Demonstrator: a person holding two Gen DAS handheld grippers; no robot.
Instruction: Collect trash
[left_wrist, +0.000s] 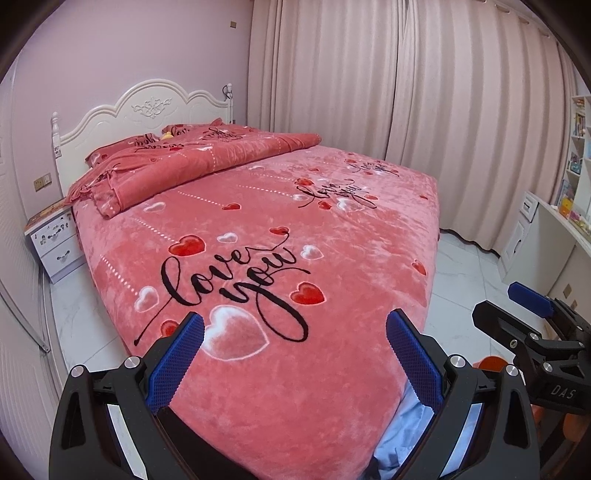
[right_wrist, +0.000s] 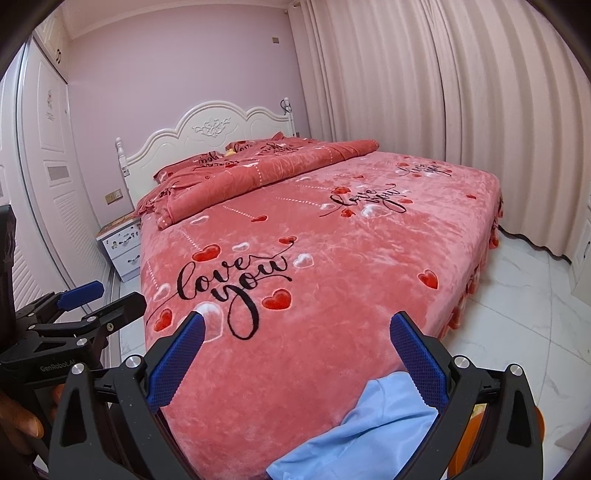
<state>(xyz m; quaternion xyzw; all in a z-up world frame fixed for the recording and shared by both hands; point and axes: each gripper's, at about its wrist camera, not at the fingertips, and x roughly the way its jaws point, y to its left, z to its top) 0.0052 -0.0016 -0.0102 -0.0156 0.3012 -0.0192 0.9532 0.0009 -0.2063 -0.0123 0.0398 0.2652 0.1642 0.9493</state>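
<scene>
Left gripper (left_wrist: 294, 334): we hold its 2 blue fingers spread wide, with nothing between them.
Right gripper (right_wrist: 297, 334): its fingers are spread wide too, and empty.
Blue cloth (right_wrist: 373, 432): it lies just under us at the near end of the bed. We cannot tell if it is trash.
Bed cover (left_wrist: 295, 229): pink with hearts, smooth, no trash that we can see on it.
Folded quilt (left_wrist: 192, 162): far off by the headboard.
Doing it well: we think we should look slowly around the floor (right_wrist: 517, 332) before we grab.
</scene>
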